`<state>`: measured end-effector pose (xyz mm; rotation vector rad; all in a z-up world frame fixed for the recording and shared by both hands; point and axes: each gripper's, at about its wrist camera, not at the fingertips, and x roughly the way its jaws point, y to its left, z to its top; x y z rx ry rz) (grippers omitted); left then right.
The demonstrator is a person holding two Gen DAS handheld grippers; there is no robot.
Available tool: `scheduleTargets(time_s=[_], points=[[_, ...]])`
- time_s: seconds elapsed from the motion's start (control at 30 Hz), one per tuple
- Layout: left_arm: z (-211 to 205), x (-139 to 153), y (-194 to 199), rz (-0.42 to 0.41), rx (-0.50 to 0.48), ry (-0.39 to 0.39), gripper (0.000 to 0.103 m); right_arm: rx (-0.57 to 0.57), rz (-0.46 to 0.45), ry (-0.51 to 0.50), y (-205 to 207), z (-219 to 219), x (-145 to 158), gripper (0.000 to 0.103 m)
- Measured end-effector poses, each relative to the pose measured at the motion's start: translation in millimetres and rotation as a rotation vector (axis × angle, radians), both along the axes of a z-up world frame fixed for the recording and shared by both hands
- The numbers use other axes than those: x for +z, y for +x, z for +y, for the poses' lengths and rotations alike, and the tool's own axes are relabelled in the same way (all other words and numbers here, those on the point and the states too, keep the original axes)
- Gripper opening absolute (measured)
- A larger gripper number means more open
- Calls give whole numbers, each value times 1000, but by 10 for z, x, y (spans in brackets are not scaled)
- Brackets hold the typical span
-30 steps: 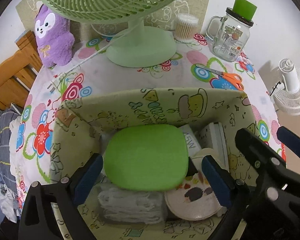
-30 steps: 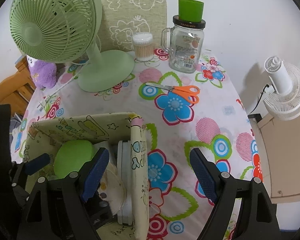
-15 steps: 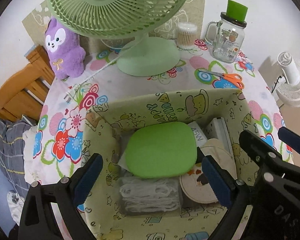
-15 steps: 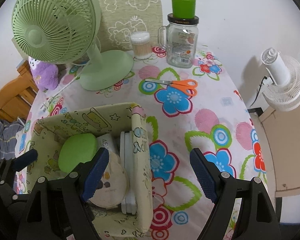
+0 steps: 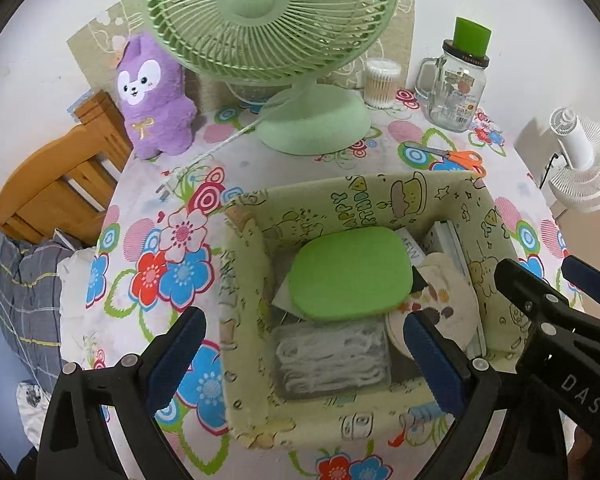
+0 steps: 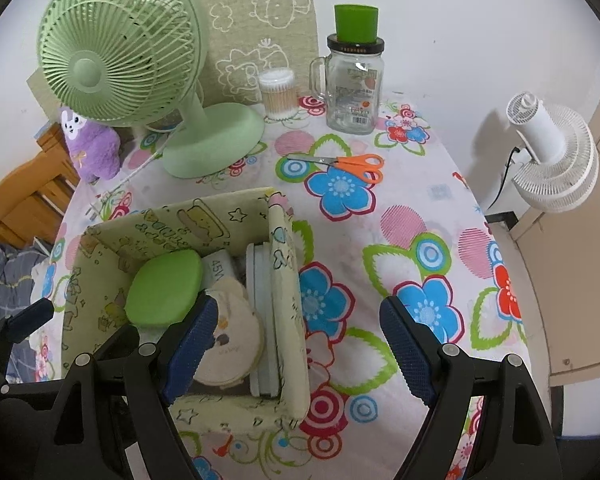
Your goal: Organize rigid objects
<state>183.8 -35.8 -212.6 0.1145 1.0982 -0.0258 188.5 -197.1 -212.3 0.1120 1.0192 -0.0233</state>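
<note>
I hold both grippers above the fabric storage box (image 5: 380, 196), which stands on the flower-patterned surface (image 6: 420, 208). The left gripper (image 5: 304, 356) has its jaws wide apart and empty; one jaw hangs outside the box's left wall, the other over its interior. The right gripper (image 6: 300, 344) is likewise spread and holds nothing; its left jaw overlaps the box, its right jaw is over bare cloth.

Contents of the box, left wrist view:
- green oval case (image 5: 350, 274), centre, on top of other items
- round patterned tin (image 5: 444, 304), at 3 o'clock of the case
- bundle of white cord (image 5: 332, 356), at 6 o'clock of the case
- flat white box (image 5: 448, 240), upright against the right wall

Loose items, right wrist view, taken from the box:
- orange-handled scissors (image 6: 348, 162), at 1 o'clock, lying flat
- glass jar mug (image 6: 354, 88) with green cup (image 6: 356, 22) on its lid, farther along 1 o'clock
- cotton swab tub (image 6: 278, 94), at 12 o'clock
- green desk fan (image 6: 120, 48), at 11 o'clock

Step in hand, as I judge it: between placements, with the grippers clear of the box and free for the next pick.

Next move: I judge the scissors the nearest candidate. Carry the right gripper toward 1 o'clock, lower it with the jaws astride the handles, and close. The scissors lie flat against the cloth, so a low approach is required.
</note>
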Motion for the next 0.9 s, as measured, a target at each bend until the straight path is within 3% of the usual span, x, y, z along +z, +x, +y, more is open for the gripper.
scheduleTargets(time_s=[0.73,0.9], points=[[476,379,-620,-98,-19,-91,100,-82,-76,-5,-811,229,366,85],[559,551,-809,-129,-8,-125,100,-58,-114,-20,-986,264,554,85]])
